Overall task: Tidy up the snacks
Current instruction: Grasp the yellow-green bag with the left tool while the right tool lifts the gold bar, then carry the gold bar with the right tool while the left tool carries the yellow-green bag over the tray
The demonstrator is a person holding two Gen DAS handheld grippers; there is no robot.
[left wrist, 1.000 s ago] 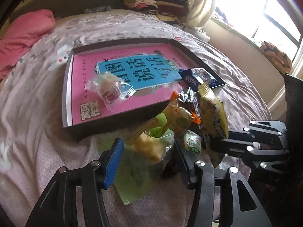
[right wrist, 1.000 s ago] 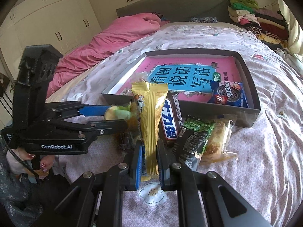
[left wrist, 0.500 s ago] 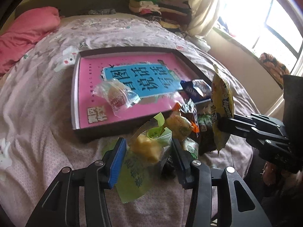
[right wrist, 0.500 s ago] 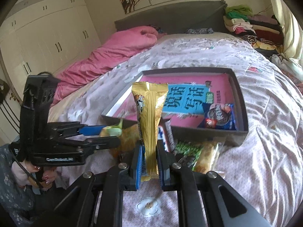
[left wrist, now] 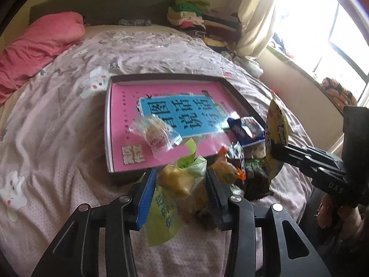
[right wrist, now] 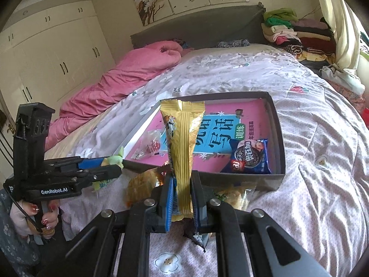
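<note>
My left gripper (left wrist: 180, 177) has its jaws closing on a green packet with a yellow pastry (left wrist: 161, 217); both pads press its sides and it hangs off the bed. In the right wrist view, the left gripper (right wrist: 120, 164) shows the green packet at its tips. My right gripper (right wrist: 182, 177) is shut on a long gold snack packet (right wrist: 184, 133), held upright above the pile. The dark tray (left wrist: 166, 77) holds a pink book, a blue cookie packet (right wrist: 250, 157) and a clear-wrapped pastry (left wrist: 154, 133). Several loose snacks (left wrist: 230, 168) lie on the bed before the tray's near wall.
A pink quilt (right wrist: 129, 78) lies bunched at the bed's far left. Folded clothes (right wrist: 297, 34) are stacked by the headboard, near the curtain and window (left wrist: 322, 23). White wardrobes (right wrist: 57, 53) stand to the left. A person's hand (right wrist: 34, 217) grips the left gripper's handle.
Both grippers have risen. The gold packet went from lying on the pile to standing upright in the right gripper. The left jaws have narrowed onto the green packet.
</note>
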